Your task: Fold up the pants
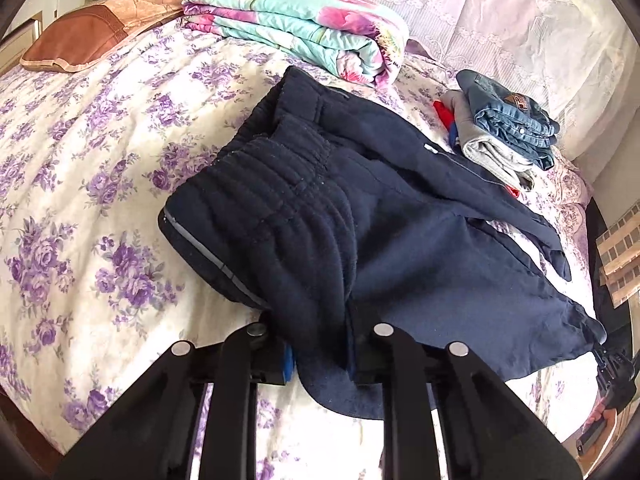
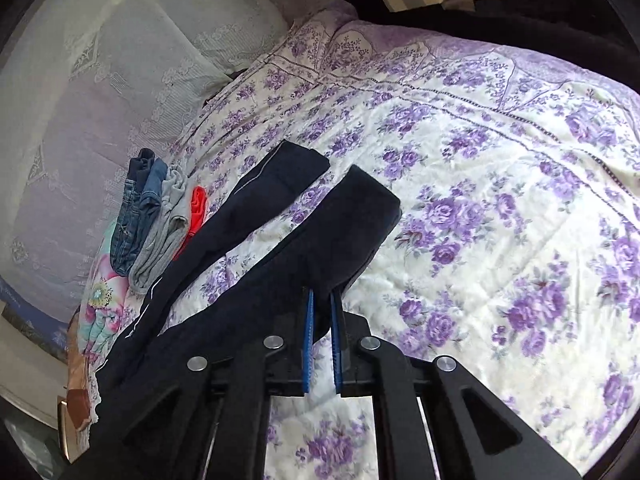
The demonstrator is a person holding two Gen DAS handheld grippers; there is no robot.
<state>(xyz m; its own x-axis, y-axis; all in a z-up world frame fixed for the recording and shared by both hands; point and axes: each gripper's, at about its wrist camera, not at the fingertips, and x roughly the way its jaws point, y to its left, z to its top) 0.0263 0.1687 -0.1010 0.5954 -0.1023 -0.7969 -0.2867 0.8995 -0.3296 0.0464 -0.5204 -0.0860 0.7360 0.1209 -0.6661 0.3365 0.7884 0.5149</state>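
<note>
While both jaws pinch them, pants (image 1: 360,216) span between.

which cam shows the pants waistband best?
Left wrist. The ribbed elastic waistband of the navy pants fills the frame centre, bunched near the left gripper. Right wrist shows only the two legs and cuffs; waistband out of view.

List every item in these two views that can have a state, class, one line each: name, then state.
navy pants: unfolded, legs apart, gripped at both ends
left gripper: shut on the waist end
right gripper: shut on one leg cuff
floral quilt: folded, lying on the bed
stack of clothes: folded, jeans on top
brown pillow: lying flat
bedsheet: spread out
</note>
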